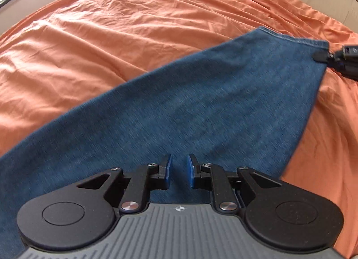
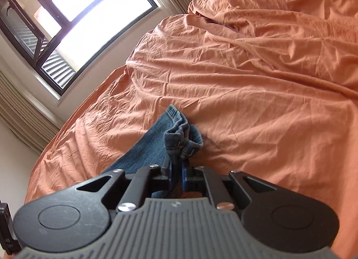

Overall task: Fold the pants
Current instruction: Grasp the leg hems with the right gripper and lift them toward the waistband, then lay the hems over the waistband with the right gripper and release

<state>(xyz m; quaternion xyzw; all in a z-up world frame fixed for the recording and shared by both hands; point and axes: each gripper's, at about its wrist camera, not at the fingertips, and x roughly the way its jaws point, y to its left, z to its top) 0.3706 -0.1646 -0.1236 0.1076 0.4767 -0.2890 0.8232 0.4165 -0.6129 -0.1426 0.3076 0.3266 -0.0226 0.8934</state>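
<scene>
Denim is pinched in the right claw: its blue pads are clamped on a bunched hem of the pants, and the fabric wads up just beyond the tips. From there the pant leg runs back and to the left under the claw body. In the left wrist view the same claw shows at the far right edge, gripping the hem corner of the leg, which looks lifted there above the bed. The left claw hovers over the middle of the leg with its pads a narrow gap apart; whether any cloth is caught between them I cannot tell, though none shows in the gap. The leg stretches as a broad blue band from the lower left of that view up to the held hem at the right. Wrinkled orange sheet covers the bed all around. A window with a dark frame stands beyond the bed, with pleated curtains beside it.
</scene>
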